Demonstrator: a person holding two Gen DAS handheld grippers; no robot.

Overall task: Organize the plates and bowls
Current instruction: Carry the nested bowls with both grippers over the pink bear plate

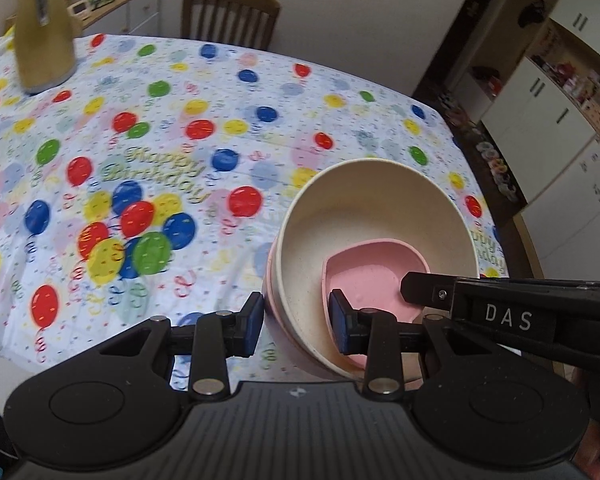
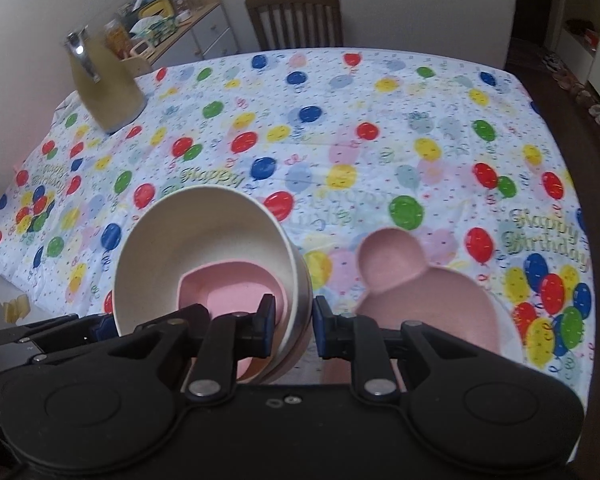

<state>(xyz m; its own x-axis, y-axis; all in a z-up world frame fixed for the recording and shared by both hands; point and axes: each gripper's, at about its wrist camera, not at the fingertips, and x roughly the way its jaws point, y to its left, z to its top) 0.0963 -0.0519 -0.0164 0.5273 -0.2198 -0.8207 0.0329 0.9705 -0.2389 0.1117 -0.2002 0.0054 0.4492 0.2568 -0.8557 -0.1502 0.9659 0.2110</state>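
The left tool [image 1: 296,330] has its two blue-padded fingers nearly closed on the near wall of a stack of nested bowls: one pad sits outside the wall, the other inside the cream bowl [image 1: 364,216]. The right tool [image 2: 294,330] grips the same stack from the opposite side, one finger inside and one outside the rim, its jaws set narrower than the left's. Between the two tools the stack hangs tilted, its mouth turned away from them, clear of the tabletop [image 1: 260,128].

The cream bowl sits inside a pink outer bowl [image 1: 278,320], whose edge shows just below the cream rim beside the left tool's outer pad. Inside the cream bowl lies a small pink dish [image 1: 374,276] with rounded corners, resting against the lower wall just ahead of the left tool's inner finger.

In the right wrist view, a pink mouse-ear plate [image 2: 420,292] lies flat on the balloon-print tablecloth [image 2: 340,140], just ahead of and to the right of the right tool's outer finger. Far ahead and to the left of both tools stands a beige kettle [image 1: 44,40]. A wooden chair [image 2: 296,20] stands at the tabletop's far edge.
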